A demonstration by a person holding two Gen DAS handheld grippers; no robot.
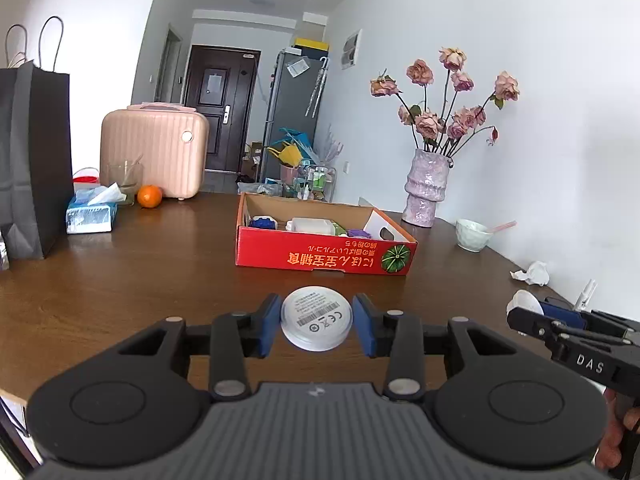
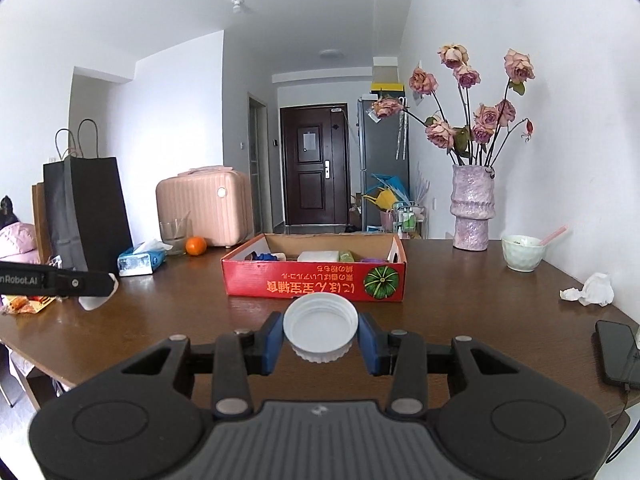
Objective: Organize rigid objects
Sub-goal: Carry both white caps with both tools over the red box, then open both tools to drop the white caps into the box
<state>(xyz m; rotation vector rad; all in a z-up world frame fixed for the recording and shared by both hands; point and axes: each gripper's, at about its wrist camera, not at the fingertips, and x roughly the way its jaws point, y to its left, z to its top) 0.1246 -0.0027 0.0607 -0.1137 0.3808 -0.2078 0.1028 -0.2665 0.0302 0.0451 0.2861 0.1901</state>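
Brown wooden surface (image 2: 160,312); red cardboard box (image 1: 324,254) at its middle, small items inside. Both grippers held level above the near edge, aimed at the box. Left gripper (image 1: 317,322): blue fingers (image 1: 269,322) pinching a white round disc (image 1: 316,317), printed label side up. Right gripper (image 2: 320,334): fingers (image 2: 273,338) pinching a white ribbed jar lid (image 2: 320,330), hollow side up.

You are facing white walls (image 2: 520,20) and a dark door (image 2: 313,184) down the hallway, daylight brightening the brown wooden table (image 2: 180,312) before you.
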